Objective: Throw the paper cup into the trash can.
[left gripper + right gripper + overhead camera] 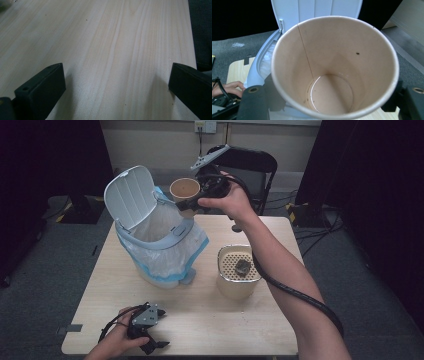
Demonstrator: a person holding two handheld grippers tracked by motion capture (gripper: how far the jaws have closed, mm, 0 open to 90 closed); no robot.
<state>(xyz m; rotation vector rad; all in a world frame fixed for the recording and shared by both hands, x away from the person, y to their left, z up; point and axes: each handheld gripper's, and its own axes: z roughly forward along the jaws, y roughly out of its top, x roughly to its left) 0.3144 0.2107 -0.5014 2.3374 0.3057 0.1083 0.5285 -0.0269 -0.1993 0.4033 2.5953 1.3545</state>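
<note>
We hold a brown paper cup in the right gripper, up in the air just over the open mouth of the white bin. The jaws pinch the cup from both sides; in the right gripper view they flank its wall left & right. The cup looks empty inside: bare brown wall w/ a seam, a few dark specks, a thin wet-looking ring at the bottom. In the high view its mouth tips toward the camera, so the long axis is tilted, not upright; exact angle we can't tell.

The bin has its lid flipped up at the back & a clear plastic liner folded over the rim. Contents hidden by the liner.

To the right of the bin on the table stands a beige container w/ a perforated insert; a small dark lump sits on it.

The left gripper rests at the near table edge, well apart from the cup, jaws spread wide, nothing btw them but bare wood.
</note>
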